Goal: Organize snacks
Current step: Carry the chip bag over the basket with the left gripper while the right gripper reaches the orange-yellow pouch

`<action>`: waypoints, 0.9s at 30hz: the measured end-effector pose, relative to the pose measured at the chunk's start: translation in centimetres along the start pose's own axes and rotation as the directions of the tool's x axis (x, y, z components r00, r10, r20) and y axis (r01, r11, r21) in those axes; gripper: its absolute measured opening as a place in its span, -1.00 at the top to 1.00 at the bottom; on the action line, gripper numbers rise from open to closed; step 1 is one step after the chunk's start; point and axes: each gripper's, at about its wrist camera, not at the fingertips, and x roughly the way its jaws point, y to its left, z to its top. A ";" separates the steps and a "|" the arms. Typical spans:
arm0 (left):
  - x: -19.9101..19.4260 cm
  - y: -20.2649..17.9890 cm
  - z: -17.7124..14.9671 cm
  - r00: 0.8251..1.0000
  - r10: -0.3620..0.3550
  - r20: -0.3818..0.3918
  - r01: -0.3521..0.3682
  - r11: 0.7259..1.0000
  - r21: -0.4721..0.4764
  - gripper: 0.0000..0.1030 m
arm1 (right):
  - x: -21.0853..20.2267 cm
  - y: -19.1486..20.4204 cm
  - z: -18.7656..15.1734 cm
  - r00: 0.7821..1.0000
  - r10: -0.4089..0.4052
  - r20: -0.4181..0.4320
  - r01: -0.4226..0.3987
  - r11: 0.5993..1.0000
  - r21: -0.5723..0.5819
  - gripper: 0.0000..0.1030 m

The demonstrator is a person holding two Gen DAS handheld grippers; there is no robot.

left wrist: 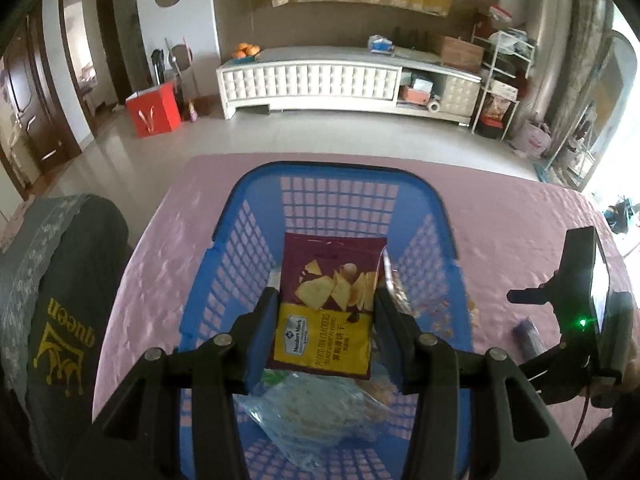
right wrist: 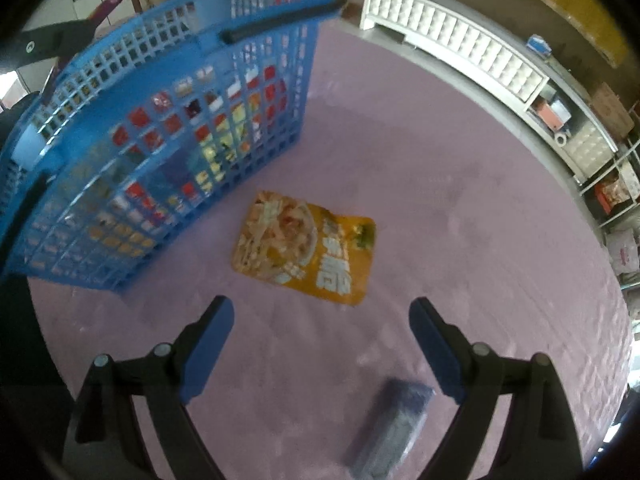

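Left gripper [left wrist: 326, 300] is clamped on the cracker packet [left wrist: 330, 304], held above the blue basket [left wrist: 224, 216]; release is best made low and centred. Right gripper [right wrist: 322, 316] stands wide apart, nothing held, over the orange snack pouch [right wrist: 308, 248] beside the basket.

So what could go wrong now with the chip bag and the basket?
The left claw pinches the maroon-and-yellow potato cracker bag only by its side edges above the blue plastic lattice basket, so it might slip out crooked or get crushed. The open right claw has two targets close by, the orange flat snack packet and the small purple-blue wrapped bar; it might nudge one away.
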 end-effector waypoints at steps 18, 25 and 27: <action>3.3 0.9 -1.3 0.992 0.011 -0.124 -0.020 0.997 -0.068 0.12 | 5.5 1.5 4.0 0.994 0.030 -0.106 -0.074 0.893 -0.443 -0.79; 3.5 1.2 -1.1 0.992 0.035 -0.125 -0.041 0.998 -0.046 0.12 | 6.5 -0.4 4.8 0.979 0.163 -0.124 -0.201 0.886 -0.418 -0.73; 3.5 1.4 -1.1 0.992 0.014 -0.129 -0.022 0.998 -0.062 0.12 | 6.3 -0.9 4.3 0.979 0.177 -0.100 -0.202 0.884 -0.422 -0.68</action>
